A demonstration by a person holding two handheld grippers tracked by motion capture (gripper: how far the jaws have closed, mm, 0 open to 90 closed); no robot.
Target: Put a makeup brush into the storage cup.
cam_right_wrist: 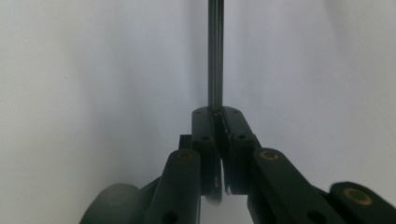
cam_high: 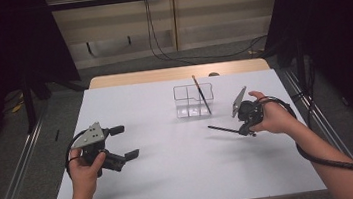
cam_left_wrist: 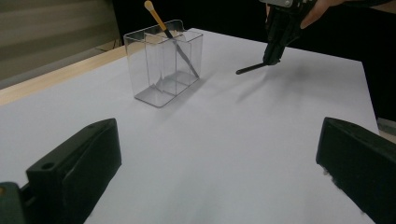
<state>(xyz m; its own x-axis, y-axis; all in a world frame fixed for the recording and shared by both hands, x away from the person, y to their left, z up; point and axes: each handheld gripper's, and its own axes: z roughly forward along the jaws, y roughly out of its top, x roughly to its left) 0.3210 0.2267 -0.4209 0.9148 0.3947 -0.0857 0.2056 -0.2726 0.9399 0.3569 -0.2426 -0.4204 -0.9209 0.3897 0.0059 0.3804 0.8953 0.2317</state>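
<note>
White tabletop (cam_high: 172, 170): right tongs (cam_high: 245, 131) clench a dark pen (cam_high: 223, 129), its rear hidden; left tongs (cam_high: 124, 143) released.

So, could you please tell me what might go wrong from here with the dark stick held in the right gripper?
1. The right gripper pinches the stick only at one end, so the long free end could swing or slip loose.
2. The clear organizer looks light; a nudge from the stick might tip or shift it.
3. A brush already leans in the organizer; the stick might knock it on the way in.
</note>
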